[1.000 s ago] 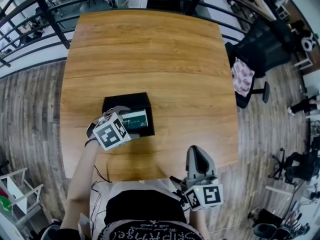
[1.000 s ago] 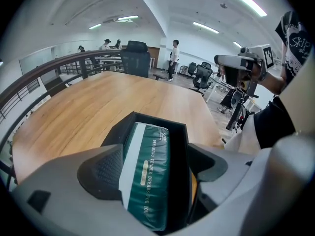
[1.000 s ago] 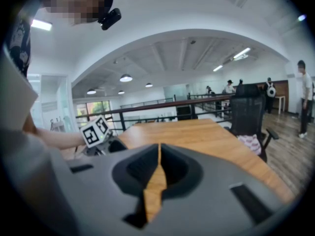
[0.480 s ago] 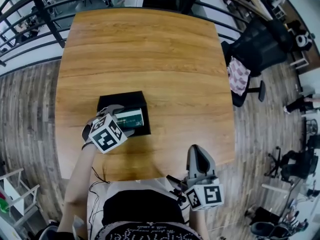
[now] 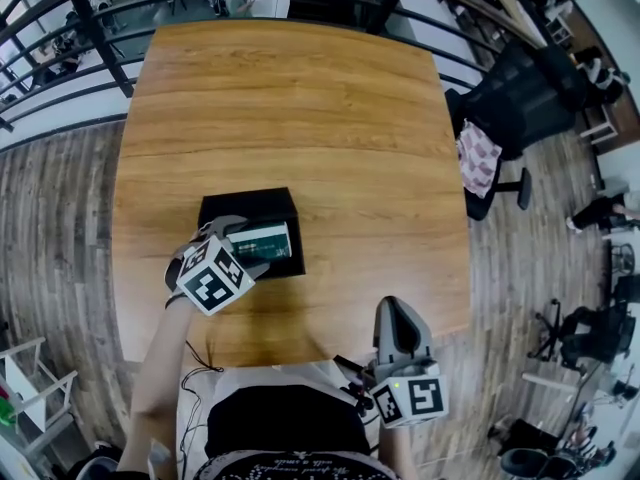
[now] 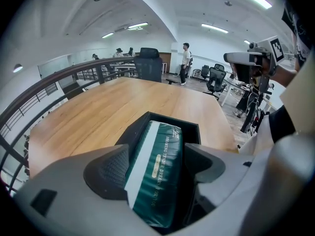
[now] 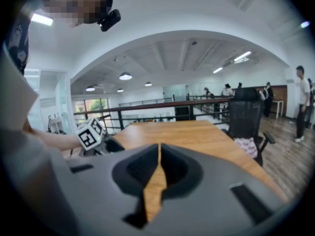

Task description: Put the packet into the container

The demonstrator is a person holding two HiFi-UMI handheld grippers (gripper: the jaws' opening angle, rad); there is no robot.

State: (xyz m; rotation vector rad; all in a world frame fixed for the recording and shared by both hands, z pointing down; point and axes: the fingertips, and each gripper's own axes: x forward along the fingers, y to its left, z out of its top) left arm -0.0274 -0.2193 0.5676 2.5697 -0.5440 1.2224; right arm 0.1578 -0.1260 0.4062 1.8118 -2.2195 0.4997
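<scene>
We see the left gripper (image 6: 156, 167) with its jaws closing but wide apart on either side of the dark green packet (image 6: 158, 144), which lies lengthwise inside the black container (image 5: 240, 206). The left pad is at the packet's white edge and a dark gap shows beside the right pad, so we read no grip. The container sits on the desk (image 5: 300, 108) toward its near-left corner. Compared with a second ago, the left gripper has drawn back a little toward the near edge, its marker cube now farther from the container, while the packet has stayed inside. The right gripper (image 7: 158, 163) has kept its place at the desk's near edge toward the right corner, jaws pressed together with nothing between them, only desk wood showing through the slit
</scene>
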